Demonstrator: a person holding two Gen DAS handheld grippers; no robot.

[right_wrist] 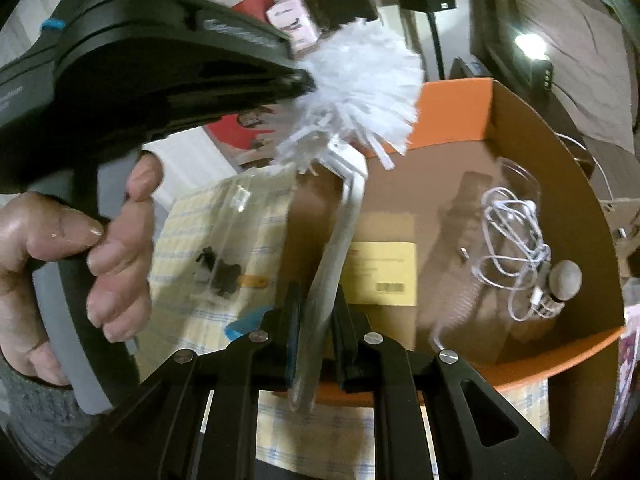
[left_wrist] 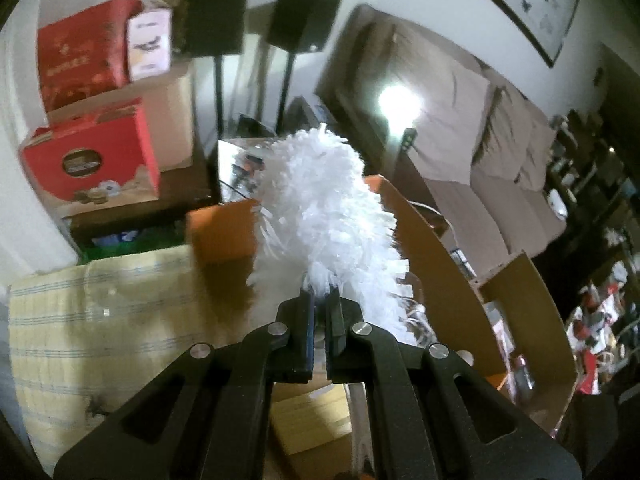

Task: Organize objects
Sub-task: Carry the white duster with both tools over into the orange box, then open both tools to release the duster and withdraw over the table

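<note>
Both tools grip one white duster (right_wrist: 360, 80): right tool (right_wrist: 316, 320) at the handle, left tool (left_wrist: 320, 308) at the fluff, beside the box (right_wrist: 568, 168).

The left black two-finger gripper (left_wrist: 319, 300) points toward twelve o'clock, its jaws nearly closed on something white. In the right wrist view it enters from ten o'clock, held by a bare hand (right_wrist: 86, 256). The right black two-finger gripper (right_wrist: 318, 300) clamps a white handle.
</note>
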